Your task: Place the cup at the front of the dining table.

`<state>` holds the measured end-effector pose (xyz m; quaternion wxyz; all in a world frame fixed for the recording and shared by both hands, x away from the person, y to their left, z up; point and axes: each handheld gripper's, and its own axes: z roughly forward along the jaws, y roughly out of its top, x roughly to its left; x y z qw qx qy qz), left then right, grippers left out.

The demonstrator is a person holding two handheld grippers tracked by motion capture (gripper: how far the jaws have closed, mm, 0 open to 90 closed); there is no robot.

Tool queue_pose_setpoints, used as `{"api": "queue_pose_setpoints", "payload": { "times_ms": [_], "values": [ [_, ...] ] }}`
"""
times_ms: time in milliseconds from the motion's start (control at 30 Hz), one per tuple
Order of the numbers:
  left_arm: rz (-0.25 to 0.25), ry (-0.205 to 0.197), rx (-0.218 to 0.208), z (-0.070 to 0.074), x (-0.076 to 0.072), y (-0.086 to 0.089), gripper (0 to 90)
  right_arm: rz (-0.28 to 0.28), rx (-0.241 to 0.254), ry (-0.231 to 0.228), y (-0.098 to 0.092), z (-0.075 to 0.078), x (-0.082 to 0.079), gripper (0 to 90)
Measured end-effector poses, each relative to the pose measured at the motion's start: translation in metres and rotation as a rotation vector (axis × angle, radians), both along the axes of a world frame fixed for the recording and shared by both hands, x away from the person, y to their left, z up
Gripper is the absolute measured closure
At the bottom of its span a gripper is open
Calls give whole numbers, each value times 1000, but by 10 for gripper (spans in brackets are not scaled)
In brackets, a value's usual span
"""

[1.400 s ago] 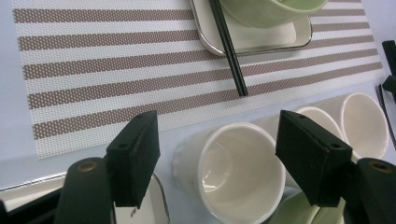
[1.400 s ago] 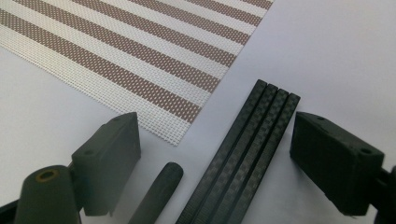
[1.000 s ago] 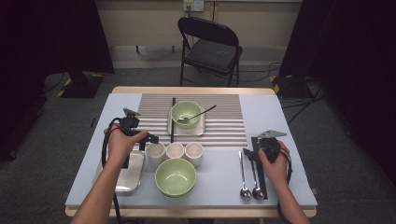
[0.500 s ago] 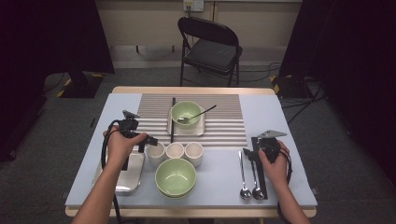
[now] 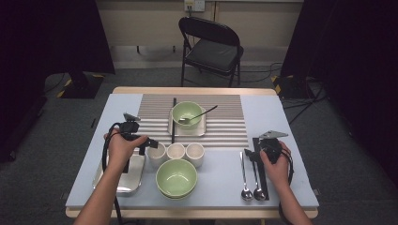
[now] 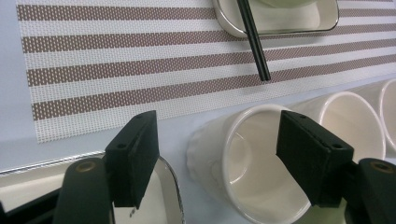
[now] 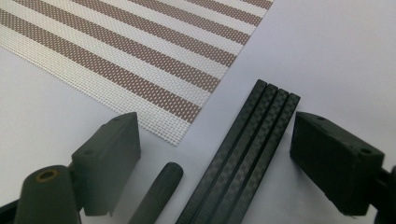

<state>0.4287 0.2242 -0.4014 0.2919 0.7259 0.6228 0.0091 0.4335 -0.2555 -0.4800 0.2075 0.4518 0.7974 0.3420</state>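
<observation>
White cup (image 6: 252, 163), the leftmost of a row of three on the table (image 5: 94, 122), is being straddled by the left gripper (image 5: 149, 143), whose jaws are being held wide apart, one inside the rim and one outside, with no pad seen pressing on it. Largest nearby, the striped placemat (image 5: 225, 126) is lying just beyond, carrying a small tray and a green bowl (image 5: 187, 112) with a spoon resting in it. Another green bowl (image 5: 176, 178) is sitting just in front of the cups, crowding that side, and a metal tray (image 5: 133, 180) is lying under the left hand. The right gripper (image 7: 215, 158) is being held open over black chopsticks (image 7: 247, 154), beside two spoons (image 5: 245, 187).
</observation>
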Motion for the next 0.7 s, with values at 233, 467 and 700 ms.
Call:
{"api": "queue_pose_setpoints", "payload": {
  "times_ms": [233,467,700],
  "values": [
    [11,6,8,-3,-2,1,305,-1,1,1,0,0,0,151],
    [0,14,2,-7,-2,0,341,-1,0,0,0,0,0,152],
    [-3,20,2,-8,-2,-1,366,-1,0,1,0,0,0,151]
  ]
}}
